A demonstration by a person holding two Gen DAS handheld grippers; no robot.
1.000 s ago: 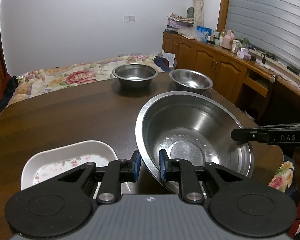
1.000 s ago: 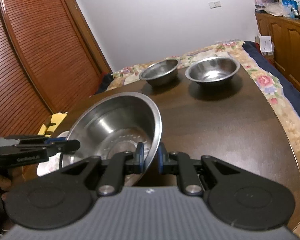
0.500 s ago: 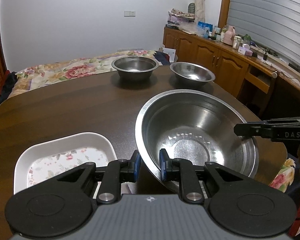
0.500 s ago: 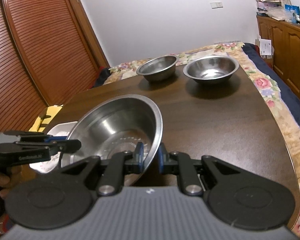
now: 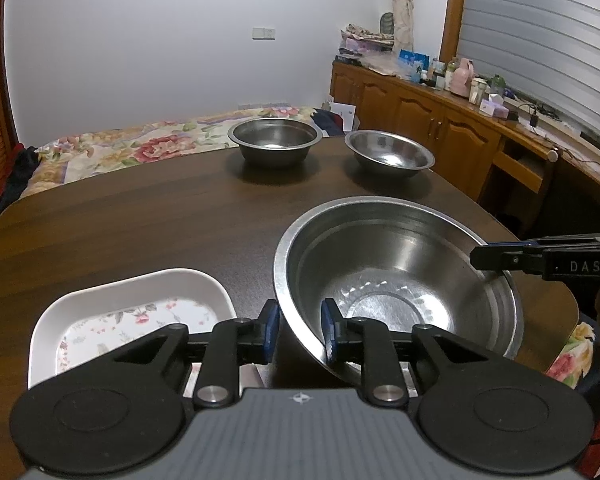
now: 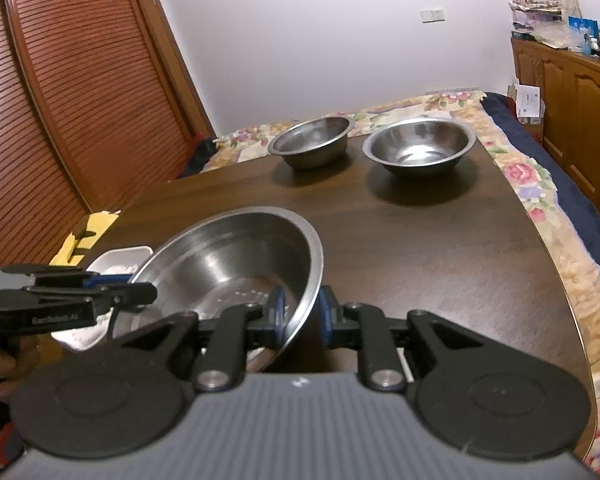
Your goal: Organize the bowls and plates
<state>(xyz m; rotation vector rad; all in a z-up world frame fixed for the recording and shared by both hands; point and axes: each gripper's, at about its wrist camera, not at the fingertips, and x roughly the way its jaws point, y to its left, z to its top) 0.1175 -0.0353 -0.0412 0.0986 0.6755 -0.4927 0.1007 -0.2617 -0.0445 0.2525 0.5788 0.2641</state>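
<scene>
A large steel bowl point(image 5: 396, 280) is held between both grippers above the dark wooden table point(image 5: 140, 224). My left gripper point(image 5: 298, 330) is shut on its near-left rim. My right gripper point(image 6: 300, 312) is shut on the opposite rim and shows in the left wrist view point(image 5: 540, 260) at the right. The large bowl also shows in the right wrist view point(image 6: 228, 264). A white floral rectangular plate point(image 5: 128, 312) lies on the table left of the bowl. Two smaller steel bowls stand at the far end, one point(image 5: 275, 140) left of the other point(image 5: 390, 155).
A floral bedspread point(image 5: 120, 148) lies beyond the table's far edge. Wooden cabinets point(image 5: 440, 128) with clutter on top run along the right wall. A slatted wooden wardrobe point(image 6: 60, 100) stands at the left. The table's right edge point(image 6: 552, 264) curves close by.
The large bowl and both grippers have risen and pulled back slightly, with more of the white plate now showing under the left gripper. Both grips are unchanged.
</scene>
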